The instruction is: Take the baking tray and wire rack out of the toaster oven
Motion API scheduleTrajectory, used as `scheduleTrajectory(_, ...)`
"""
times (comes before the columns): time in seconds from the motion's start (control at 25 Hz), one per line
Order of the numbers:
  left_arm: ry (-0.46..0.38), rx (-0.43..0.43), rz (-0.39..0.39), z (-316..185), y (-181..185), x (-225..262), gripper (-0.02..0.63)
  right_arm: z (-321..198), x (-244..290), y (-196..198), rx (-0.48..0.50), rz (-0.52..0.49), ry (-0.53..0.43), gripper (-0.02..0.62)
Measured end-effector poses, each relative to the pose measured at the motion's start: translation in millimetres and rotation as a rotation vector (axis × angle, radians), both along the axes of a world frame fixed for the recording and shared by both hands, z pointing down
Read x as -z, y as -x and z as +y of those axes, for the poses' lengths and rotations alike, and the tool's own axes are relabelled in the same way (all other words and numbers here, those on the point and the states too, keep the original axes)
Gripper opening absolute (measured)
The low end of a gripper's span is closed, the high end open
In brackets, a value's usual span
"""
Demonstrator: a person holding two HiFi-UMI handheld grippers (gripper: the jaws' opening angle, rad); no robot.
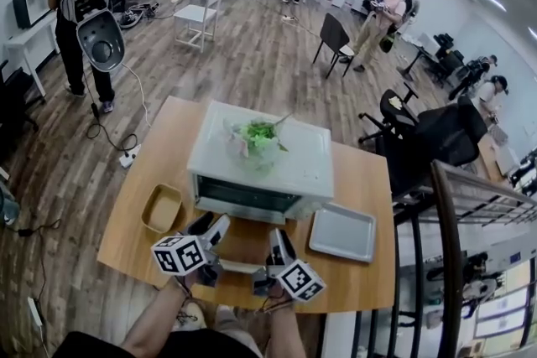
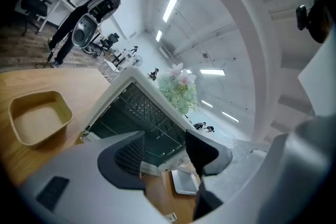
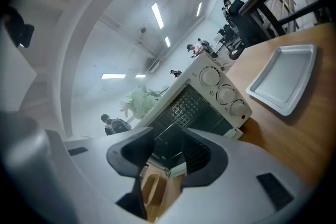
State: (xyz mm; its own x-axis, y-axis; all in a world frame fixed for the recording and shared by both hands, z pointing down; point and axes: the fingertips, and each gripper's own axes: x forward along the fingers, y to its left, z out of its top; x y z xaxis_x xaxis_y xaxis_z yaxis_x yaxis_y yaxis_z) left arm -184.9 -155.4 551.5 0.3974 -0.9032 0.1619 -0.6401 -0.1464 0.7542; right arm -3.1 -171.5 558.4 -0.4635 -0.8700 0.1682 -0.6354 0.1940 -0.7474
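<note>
Both claws hung in front of the toaster oven with their jaws apart. The left claw stood wide and the right claw narrower. Neither had anything between its pads; only the oven's dark mouth showed through each gap.

The baking tray already lay flat on the desk, to the right of the oven and well clear of both claws, so that half of the job looked done. The wire rack was still inside the cavity, its mesh visible in both gripper views.

That rack lay straight ahead of the claws and slightly above them, past what looked like the dropped door, whose pale front edge sat between the two claws. Its long axis ran left to right across the mouth, parallel to the oven's front, so its near edge faced the person broadside.

The two claws stood about level with each other and about equally near the opening, the left one before the left part of that edge and the right one before the right part, nearer the knobs. Each was rolled over on its side. Judged from this, reaching straight forward over the door would bring either claw, or both together, to the rack's front edge.

A shallow tan dish sat on the desk left of the oven, out of the way.
</note>
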Motion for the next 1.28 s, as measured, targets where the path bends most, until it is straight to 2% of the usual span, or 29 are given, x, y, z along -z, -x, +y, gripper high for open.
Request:
scheduleTrajectory(0.24, 0.038, 0.044, 0.047, -32, 2, -13, 0.25, -36, -14, 2, 0.019, -0.102, 0.06, 0.231)
scheduleTrajectory(0.4, 0.052, 0.064, 0.047, -54, 7, -17, 0.262, -59, -24, 5, 0.026, -0.127, 0.086, 0.261)
scheduleTrajectory(0.64, 0.078, 0.091, 0.035, -81, 11, -32, 0.264, -87, -41, 5, 0.028, -0.127, 0.129, 0.267)
scheduleTrajectory(1.28, 0.111, 0.135, 0.009, -133, 15, -52, 0.262, -149, -50, 13, 0.08, -0.087, 0.123, 0.245)
